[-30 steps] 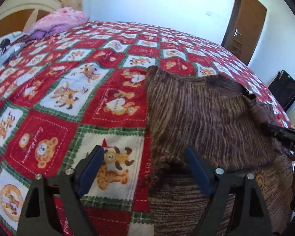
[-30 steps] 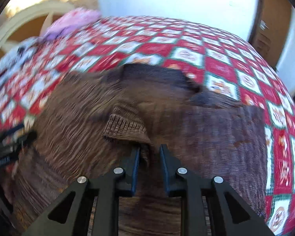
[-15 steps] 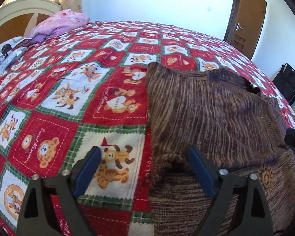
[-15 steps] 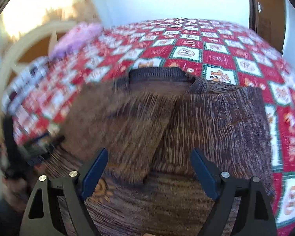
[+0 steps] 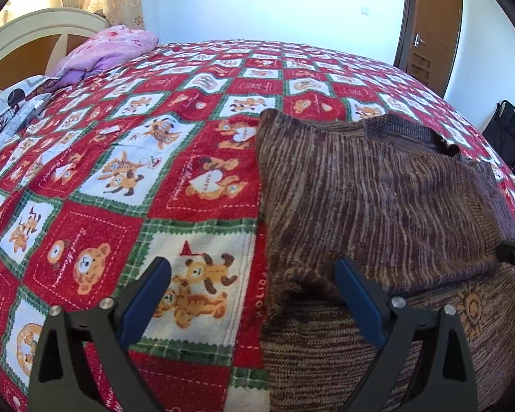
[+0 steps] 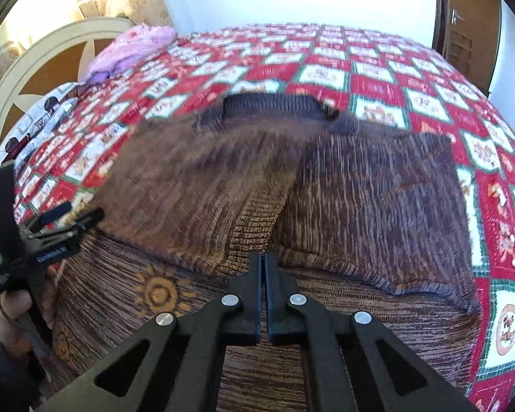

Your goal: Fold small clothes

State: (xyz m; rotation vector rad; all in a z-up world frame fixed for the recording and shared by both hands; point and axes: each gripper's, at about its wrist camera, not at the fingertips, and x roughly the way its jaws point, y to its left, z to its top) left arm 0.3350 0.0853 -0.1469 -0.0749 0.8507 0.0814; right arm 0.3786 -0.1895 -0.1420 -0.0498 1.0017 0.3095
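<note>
Lying across the lower half of the right wrist frame, one brown striped knit sweater (image 6: 326,206) has both sleeves folded inward on the bear-patterned bedspread (image 6: 377,82). Two grippers work here: the right gripper (image 6: 262,264) has just clenched with nothing visibly between its jaws, while the left gripper (image 5: 254,295), just widening, is released over the sweater's left edge. One pink pillow (image 5: 110,48) sits upper left.

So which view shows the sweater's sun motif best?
The right wrist view: the whole orange sun motif sits in clear view on the brown sweater. The left wrist view catches it only at the distorted right edge.
</note>
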